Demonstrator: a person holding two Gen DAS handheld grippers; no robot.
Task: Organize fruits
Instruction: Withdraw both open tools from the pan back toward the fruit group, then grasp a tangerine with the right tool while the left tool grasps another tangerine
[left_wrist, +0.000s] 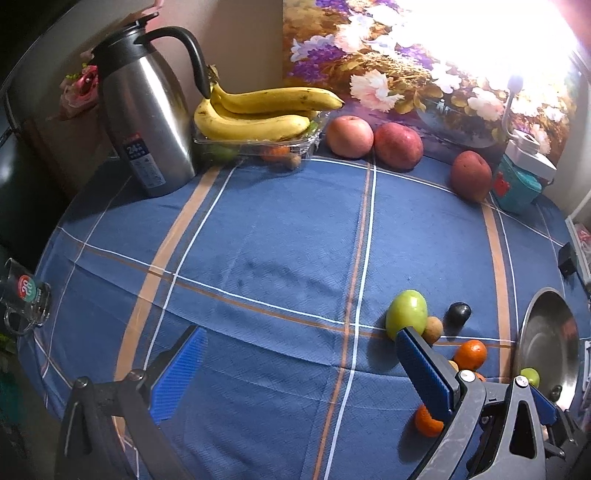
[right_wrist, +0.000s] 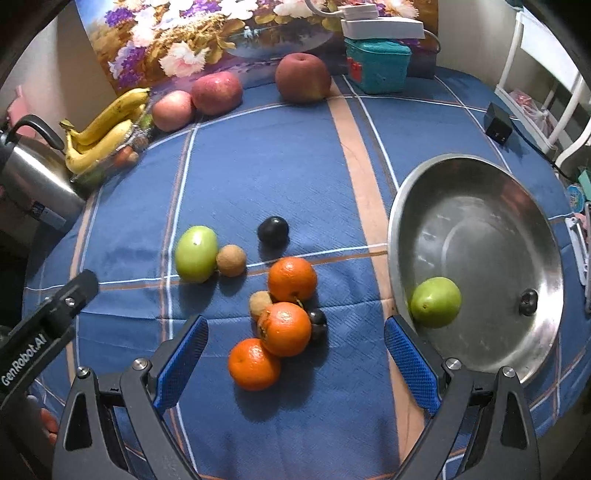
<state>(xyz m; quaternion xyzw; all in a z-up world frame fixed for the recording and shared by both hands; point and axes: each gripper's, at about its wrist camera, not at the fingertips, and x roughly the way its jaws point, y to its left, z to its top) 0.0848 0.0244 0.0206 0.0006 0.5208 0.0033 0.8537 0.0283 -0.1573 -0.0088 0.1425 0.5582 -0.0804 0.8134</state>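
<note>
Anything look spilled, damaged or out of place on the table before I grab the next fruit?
Nothing looks spilled or damaged. The metal bowl holds one green fruit and a small dark one. The oranges and small fruits lie loose on the tablecloth, simply unsorted.

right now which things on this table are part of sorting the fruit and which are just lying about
Part of the job:
- round steel bowl
- green fruit in the bowl
- green fruit on the cloth
- three oranges
- dark plum
- brown longan

Just lying about:
- steel thermos jug
- teal box
- black adapter
- glass mug
</note>
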